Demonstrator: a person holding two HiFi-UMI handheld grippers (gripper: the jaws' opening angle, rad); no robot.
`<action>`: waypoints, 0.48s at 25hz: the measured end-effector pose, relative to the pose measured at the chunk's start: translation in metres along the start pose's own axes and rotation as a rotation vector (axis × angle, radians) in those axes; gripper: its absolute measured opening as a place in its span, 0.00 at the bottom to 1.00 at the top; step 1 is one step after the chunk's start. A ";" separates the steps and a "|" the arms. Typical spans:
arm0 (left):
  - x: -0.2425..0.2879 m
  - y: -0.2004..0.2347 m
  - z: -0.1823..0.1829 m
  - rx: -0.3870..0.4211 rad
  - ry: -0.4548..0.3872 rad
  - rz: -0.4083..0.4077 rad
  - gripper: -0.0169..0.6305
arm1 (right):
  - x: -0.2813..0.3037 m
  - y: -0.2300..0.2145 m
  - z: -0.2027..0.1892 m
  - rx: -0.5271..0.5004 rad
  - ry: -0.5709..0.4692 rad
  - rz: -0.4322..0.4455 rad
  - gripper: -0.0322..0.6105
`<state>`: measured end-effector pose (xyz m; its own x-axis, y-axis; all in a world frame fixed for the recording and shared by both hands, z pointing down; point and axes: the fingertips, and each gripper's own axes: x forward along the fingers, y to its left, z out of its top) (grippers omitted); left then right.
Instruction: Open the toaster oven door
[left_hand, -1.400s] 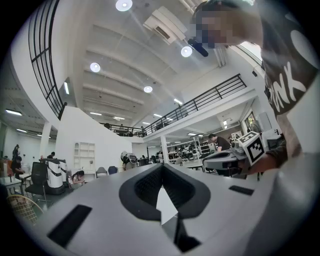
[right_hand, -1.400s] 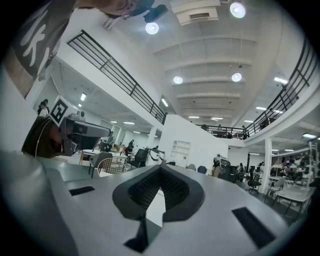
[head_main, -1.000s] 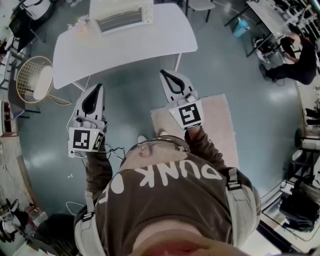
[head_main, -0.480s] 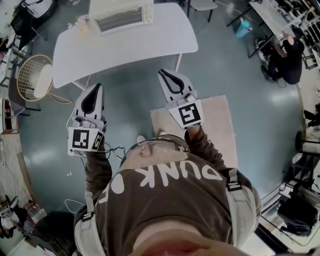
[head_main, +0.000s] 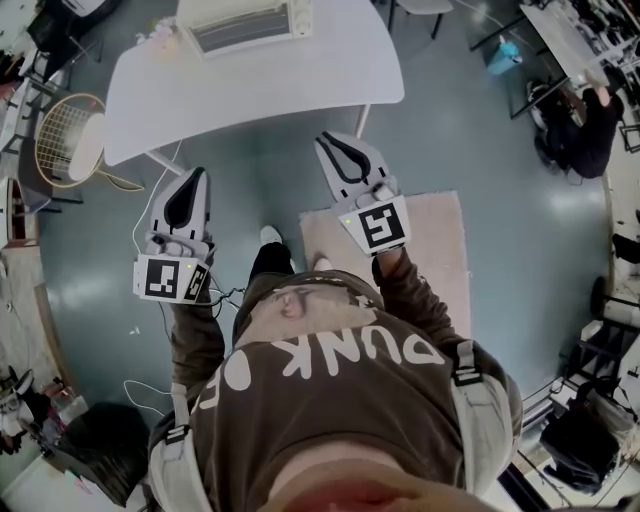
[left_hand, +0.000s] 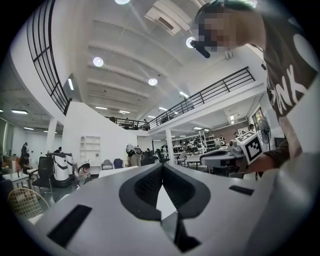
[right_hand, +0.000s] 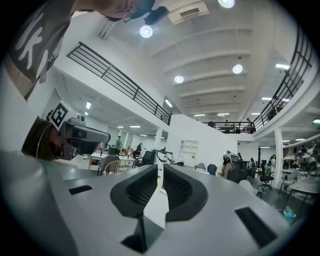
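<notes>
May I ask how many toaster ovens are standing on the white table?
1: the toaster oven stands at the far edge of the table, left of its middle, partly cut off by the picture's top. No other shows.

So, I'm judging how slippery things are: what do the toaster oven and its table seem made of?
Toaster oven: pale casing, probably painted metal. The darker striped door front looks like glass, though it is too distant to confirm. Table: smooth white top with an even, low sheen and rounded corners, likely laminate or plastic.
</notes>
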<state>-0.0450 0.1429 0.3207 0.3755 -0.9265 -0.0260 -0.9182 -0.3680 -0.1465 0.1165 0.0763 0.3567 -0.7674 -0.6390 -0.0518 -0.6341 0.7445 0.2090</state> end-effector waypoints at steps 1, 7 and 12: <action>0.005 0.006 -0.002 0.000 0.003 0.002 0.03 | 0.006 -0.003 -0.004 0.006 0.006 -0.003 0.12; 0.052 0.065 -0.027 -0.009 -0.012 -0.019 0.03 | 0.070 -0.032 -0.032 0.015 0.057 -0.051 0.13; 0.107 0.132 -0.038 0.017 -0.047 -0.072 0.03 | 0.155 -0.069 -0.054 0.018 0.131 -0.121 0.14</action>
<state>-0.1305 -0.0079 0.3359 0.4460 -0.8930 -0.0608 -0.8866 -0.4315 -0.1663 0.0464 -0.0844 0.3870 -0.6676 -0.7427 0.0521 -0.7232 0.6635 0.1917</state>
